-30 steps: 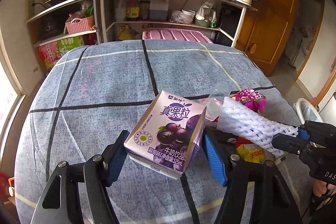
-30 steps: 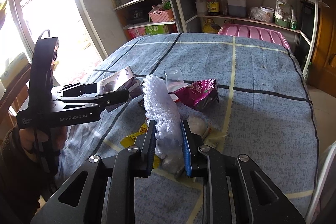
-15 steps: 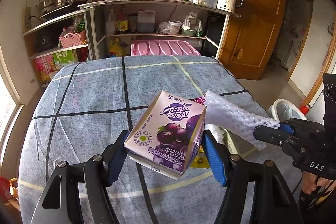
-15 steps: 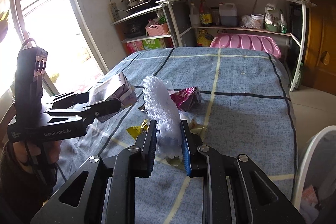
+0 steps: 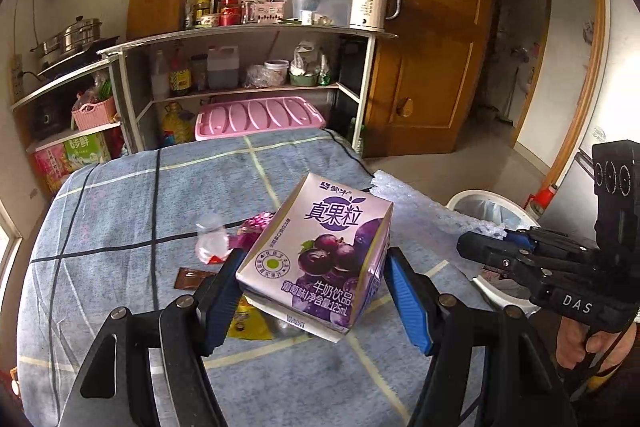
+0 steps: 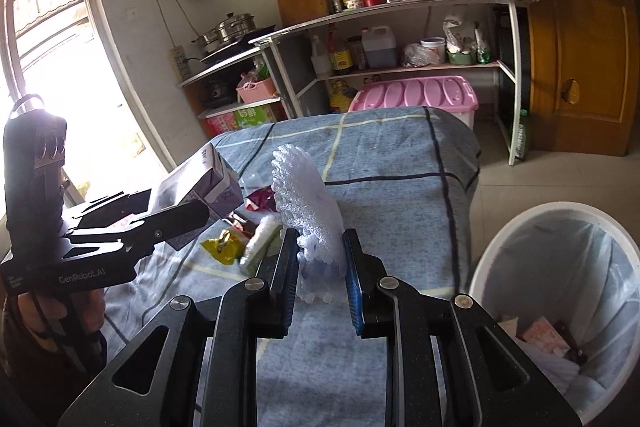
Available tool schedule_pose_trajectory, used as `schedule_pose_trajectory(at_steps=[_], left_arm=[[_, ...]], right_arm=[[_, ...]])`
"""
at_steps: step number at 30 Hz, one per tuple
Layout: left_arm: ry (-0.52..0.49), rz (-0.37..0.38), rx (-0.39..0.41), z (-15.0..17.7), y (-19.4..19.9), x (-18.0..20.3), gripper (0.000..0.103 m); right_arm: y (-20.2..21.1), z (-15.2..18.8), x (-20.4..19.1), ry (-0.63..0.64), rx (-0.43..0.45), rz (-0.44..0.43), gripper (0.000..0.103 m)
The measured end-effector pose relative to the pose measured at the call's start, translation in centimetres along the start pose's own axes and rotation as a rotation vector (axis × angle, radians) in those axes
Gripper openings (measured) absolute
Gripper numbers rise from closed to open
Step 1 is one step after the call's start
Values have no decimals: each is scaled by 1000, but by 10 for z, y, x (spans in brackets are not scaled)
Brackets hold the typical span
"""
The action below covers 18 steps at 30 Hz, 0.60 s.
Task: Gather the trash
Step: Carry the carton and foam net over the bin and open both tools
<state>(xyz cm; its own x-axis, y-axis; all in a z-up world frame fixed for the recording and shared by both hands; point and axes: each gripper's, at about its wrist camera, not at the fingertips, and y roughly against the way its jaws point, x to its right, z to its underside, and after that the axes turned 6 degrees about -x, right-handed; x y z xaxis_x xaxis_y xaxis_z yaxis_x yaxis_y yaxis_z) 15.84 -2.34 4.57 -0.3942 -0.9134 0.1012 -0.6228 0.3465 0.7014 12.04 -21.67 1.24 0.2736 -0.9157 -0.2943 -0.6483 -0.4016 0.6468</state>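
Purple grape-milk carton (image 5: 320, 255) was clamped between left gripper (image 5: 316, 299) fingers; white foam fruit net (image 6: 308, 211) was pinched upright in right gripper (image 6: 322, 267), near table's right edge.

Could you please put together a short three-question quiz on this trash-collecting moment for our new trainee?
1. True or false: the left gripper holds the purple milk carton clear of the table.
2. What does the right gripper grip? A) yellow wrapper B) white foam net C) plastic cup
3. Fill in: the white trash bin stands on the ____ beside the table.

Key: 1 true; 2 B, the white foam net; 3 floor.
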Motion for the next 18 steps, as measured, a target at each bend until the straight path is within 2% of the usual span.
schedule_pose_trajectory(at_steps=[7,15,18], left_arm=[[-49,64,-14,-6,-19,56,69],[-90,96,-45,-10,-44,109,69],[-91,135,-62,-11,-56,126,69]], right_arm=[[31,11,40,-57,28,86,23],[58,27,81,-123,44,185,23],[65,33,100,-150,34,218,23]])
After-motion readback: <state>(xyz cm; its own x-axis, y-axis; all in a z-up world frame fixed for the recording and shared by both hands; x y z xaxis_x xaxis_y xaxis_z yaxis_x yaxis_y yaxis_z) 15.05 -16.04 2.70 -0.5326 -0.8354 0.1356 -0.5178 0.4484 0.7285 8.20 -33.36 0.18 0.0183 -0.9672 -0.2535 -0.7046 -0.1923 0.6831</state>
